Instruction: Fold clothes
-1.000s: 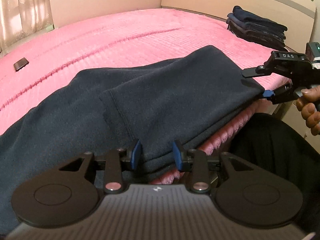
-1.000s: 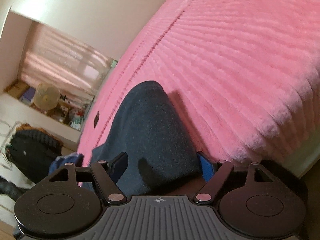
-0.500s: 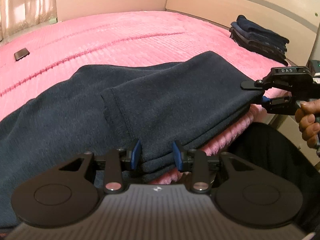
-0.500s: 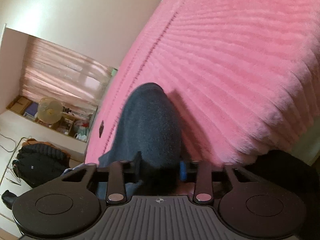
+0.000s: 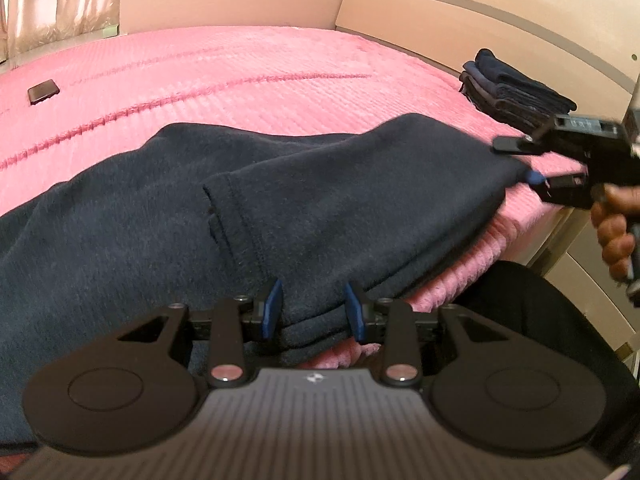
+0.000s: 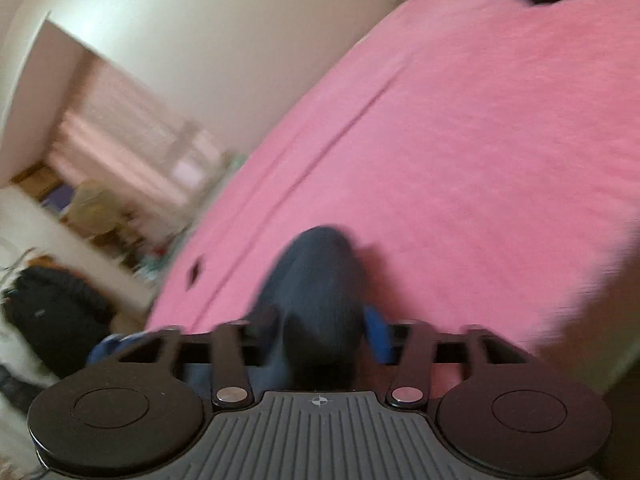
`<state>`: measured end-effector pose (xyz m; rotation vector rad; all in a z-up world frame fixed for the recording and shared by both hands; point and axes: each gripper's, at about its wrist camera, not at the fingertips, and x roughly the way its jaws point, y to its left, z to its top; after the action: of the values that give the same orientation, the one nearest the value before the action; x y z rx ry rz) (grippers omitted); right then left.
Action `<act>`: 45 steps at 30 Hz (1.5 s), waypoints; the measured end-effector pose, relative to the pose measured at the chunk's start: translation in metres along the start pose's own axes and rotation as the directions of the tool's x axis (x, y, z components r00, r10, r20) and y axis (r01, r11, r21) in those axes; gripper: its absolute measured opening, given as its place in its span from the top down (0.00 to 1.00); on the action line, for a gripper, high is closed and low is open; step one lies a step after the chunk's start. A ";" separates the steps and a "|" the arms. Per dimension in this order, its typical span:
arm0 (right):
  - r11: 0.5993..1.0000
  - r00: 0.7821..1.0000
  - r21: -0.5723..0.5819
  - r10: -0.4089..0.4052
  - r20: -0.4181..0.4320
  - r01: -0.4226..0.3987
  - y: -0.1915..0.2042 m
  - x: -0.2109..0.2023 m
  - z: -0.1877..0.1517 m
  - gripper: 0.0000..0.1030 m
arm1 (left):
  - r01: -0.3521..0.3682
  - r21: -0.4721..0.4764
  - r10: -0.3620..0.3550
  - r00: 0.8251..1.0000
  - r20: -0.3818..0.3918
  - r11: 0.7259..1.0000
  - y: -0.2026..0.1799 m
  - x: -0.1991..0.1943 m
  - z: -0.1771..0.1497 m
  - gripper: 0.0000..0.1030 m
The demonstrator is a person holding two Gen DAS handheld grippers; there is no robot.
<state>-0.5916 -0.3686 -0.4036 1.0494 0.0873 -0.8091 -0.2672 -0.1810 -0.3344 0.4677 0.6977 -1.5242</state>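
Garment (image 5: 320, 208) seemingly between both grippers

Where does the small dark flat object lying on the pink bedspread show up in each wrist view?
Left wrist: the small dark object lies at upper left, on the pink bedspread, beyond the navy garment.
Right wrist: it shows left of centre, blurred, near the bedspread's edge.
Shared landmark: the navy garment, gripped by both the left gripper and the right gripper.
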 end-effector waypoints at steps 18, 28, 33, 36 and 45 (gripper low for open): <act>0.961 0.978 0.216 0.192 -0.080 -0.171 -0.038 0.012 -0.019 0.72 | -0.005 0.006 0.005 1.000 -0.013 1.000 -0.001 0.004 0.004 0.71; 0.965 0.985 -0.214 0.126 -0.121 -0.150 0.113 0.018 0.016 0.76 | -0.110 -0.068 0.113 0.992 0.048 0.992 0.014 -0.040 -0.013 0.71; 0.814 0.957 -0.508 0.202 -0.207 -0.281 0.228 0.048 -0.021 0.76 | -0.241 -0.198 0.265 0.959 0.102 0.950 0.049 -0.104 -0.043 0.71; 0.676 0.925 -0.632 0.252 -0.284 -0.379 0.293 0.067 -0.069 0.76 | -0.311 -0.278 0.355 0.927 0.124 0.909 0.070 -0.142 -0.061 0.70; 0.257 0.790 -0.748 0.161 -0.592 -0.612 0.371 0.180 -0.284 0.76 | -0.469 -0.500 0.566 0.823 0.053 0.728 0.130 -0.223 -0.117 0.70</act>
<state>-0.1429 -0.1510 -0.3558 0.0460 0.5612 0.0660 -0.1333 0.0646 -0.2890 0.1114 0.6731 -0.8083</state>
